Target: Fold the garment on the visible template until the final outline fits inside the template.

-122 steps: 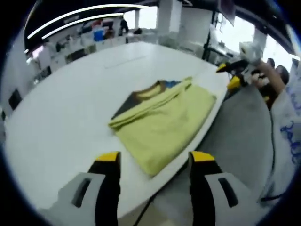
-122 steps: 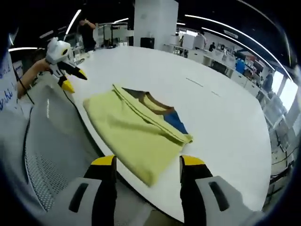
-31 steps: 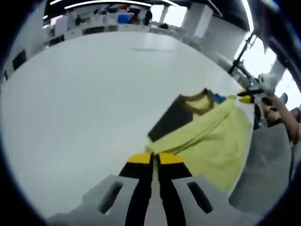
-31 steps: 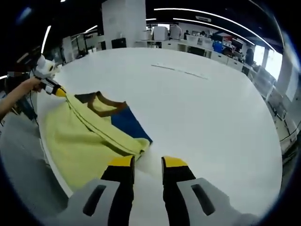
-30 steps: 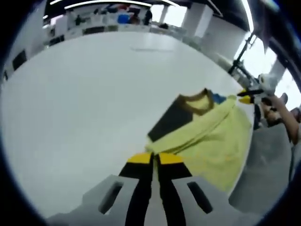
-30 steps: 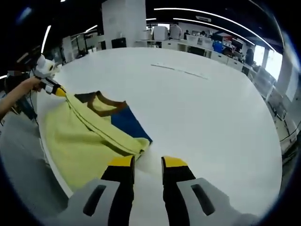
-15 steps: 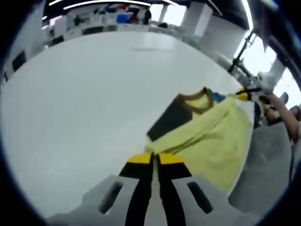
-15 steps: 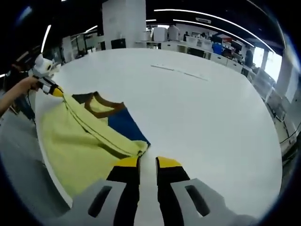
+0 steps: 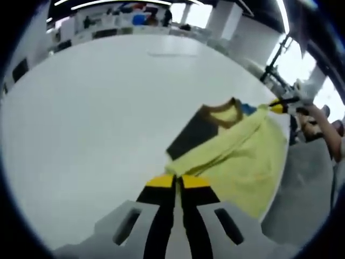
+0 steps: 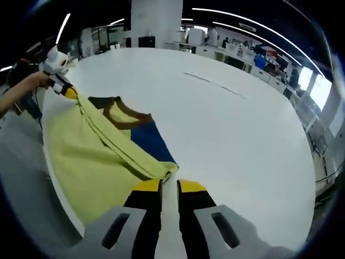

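Yellow tee edge now raised, taut.

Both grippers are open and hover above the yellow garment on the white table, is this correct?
Not quite. In the left gripper view the left gripper is shut on an edge of the yellow garment, and in the right gripper view the right gripper is shut on it too. It does lie on the white table.

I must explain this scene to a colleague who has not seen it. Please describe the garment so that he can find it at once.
Start from the large white table and go to its near edge. The garment lies there, partly folded: a pale yellow panel over a black and blue part with a brown neckline. The left gripper and the right gripper each pinch one end of its folded edge, and it is the only cloth on the table.
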Demonstrator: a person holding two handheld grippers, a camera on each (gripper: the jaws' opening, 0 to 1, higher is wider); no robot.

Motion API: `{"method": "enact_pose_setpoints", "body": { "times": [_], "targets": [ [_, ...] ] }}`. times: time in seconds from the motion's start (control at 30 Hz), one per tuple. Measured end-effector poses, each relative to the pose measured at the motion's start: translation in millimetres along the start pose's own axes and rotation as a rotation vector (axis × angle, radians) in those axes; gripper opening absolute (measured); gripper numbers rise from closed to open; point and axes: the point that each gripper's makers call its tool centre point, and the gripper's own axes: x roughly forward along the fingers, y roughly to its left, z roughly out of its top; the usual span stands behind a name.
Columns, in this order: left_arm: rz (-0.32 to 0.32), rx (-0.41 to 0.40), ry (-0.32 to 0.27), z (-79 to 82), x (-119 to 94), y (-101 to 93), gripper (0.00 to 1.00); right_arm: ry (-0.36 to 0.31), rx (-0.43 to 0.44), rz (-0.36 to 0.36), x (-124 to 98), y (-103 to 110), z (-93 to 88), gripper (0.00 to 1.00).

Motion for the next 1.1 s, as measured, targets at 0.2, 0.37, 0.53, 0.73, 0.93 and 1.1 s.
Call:
{"method": "enact_pose_setpoints", "body": {
  "times": [0.2, 0.37, 0.53, 0.73, 0.93, 1.1],
  "targets": [
    [0.0, 0.007, 0.002, 0.8, -1, -0.2, 0.0, -0.001, -0.018, 0.013, 3, 3, 5.7, 0.09],
    [0.001, 0.007, 0.006, -0.2, 0, -0.6, 0.0, 0.018, 0.006, 0.028, 13, 1, -0.7, 0.06],
    [-0.002, -0.01, 0.001, -0.1, -1, -0.5, 0.0, 0.033, 0.007, 0.034, 12, 4, -3.2, 0.03],
    [0.001, 0.0, -0.016, 8.4, -6, 0.7, 0.0, -0.008, 0.022, 0.022, 6, -2, 10.4, 0.03],
    [0.009, 0.014, -0.047, 20.1, -7, 4.6, 0.0, -0.015, 0.027, 0.008, 13, -9, 16.8, 0.03],
    [0.006, 0.001, -0.045, 23.3, -3, 13.4, 0.0, -0.017, 0.063, 0.01, 21, -13, 18.1, 0.03]
  ]
}}
